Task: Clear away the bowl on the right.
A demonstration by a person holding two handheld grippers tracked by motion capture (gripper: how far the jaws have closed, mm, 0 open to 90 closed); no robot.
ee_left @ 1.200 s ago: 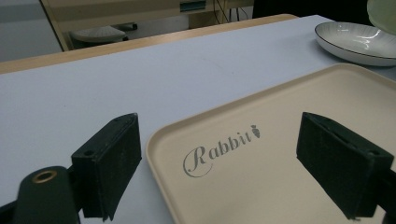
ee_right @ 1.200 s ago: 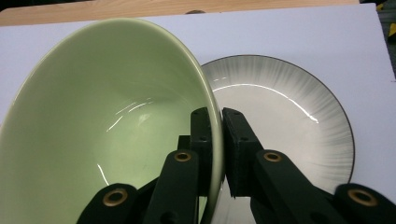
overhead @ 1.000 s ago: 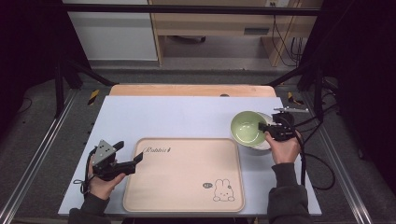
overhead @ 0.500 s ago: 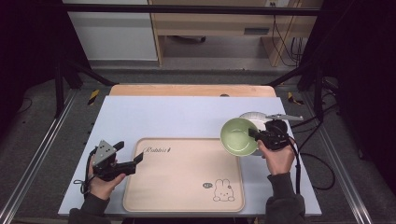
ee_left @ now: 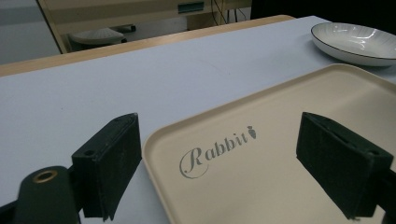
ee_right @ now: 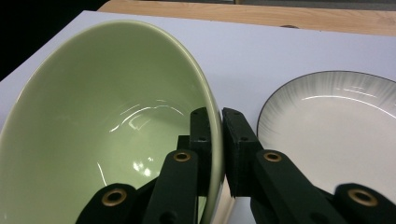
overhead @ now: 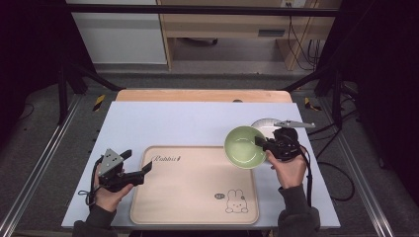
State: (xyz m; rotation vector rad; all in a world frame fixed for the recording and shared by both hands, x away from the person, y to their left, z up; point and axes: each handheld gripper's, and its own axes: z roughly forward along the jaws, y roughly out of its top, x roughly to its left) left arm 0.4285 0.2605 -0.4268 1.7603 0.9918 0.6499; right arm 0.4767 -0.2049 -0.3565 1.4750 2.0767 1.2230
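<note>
- Holding the green bowl (overhead: 245, 146) by its rim, the right hand-held gripper (overhead: 263, 143) had it up in the air, over the far right corner of the tray (overhead: 197, 207).
- The jaws were pinched tight on the rim, one inside the bowl and one outside, as the right gripper view showed (ee_right: 213, 140). That grip was probably used because the rim is thin and easy to pinch.
- The green bowl (ee_right: 107, 130) was tipped a little, likely because it hung from just one side.
- A white plate (overhead: 267, 126) with a dark edge sat on the worktop (overhead: 197, 123) just behind the bowl, close to the right hand (overhead: 289, 170). In the right gripper view the white plate (ee_right: 336, 126) lay flat beside the bowl, with nothing on it.
- The tray looked like the place the bowl was going, since it was bare and lay close in front of the person.
- The left hand-held gripper (overhead: 138, 173) rested at the tray's left edge with its jaws wide apart and nothing in them.
- In the left gripper view the tray's near corner (ee_left: 280, 154) lay between the open jaws, but the pads did not touch it. Maybe it was waiting there to steady the tray.
- I think the next job was to lower the bowl gently so it would not clink or tip.
</note>
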